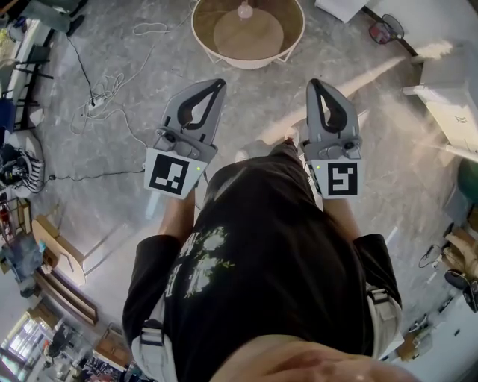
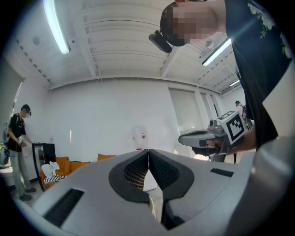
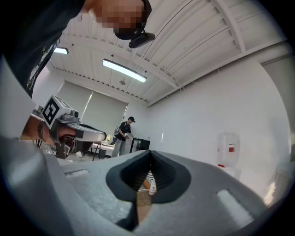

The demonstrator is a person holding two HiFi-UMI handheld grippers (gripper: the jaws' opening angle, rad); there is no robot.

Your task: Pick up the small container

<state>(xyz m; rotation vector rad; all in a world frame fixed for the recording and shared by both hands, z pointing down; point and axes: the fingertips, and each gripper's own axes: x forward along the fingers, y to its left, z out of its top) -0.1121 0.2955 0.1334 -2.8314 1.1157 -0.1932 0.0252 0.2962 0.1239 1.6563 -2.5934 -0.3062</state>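
A small white container point(image 1: 245, 10) stands on a round wooden tray table point(image 1: 246, 64) at the top of the head view, ahead of both grippers. Through the gap under the right jaws it shows as a little white bottle point(image 3: 151, 186). My left gripper point(image 1: 219, 82) and right gripper point(image 1: 312, 82) are held side by side in front of the person's body, pointing level toward the table, well short of it. Both have their jaws closed tip to tip with nothing between them. The left gripper point(image 2: 148, 151) and the right gripper point(image 3: 150, 152) each see the other beside them.
Cables and a power strip point(image 1: 97, 104) lie on the grey floor at the left. White furniture point(image 1: 448, 104) stands at the right. A person point(image 2: 17, 147) stands by an orange sofa point(image 2: 69, 163). A water dispenser point(image 2: 139, 137) stands against the far wall.
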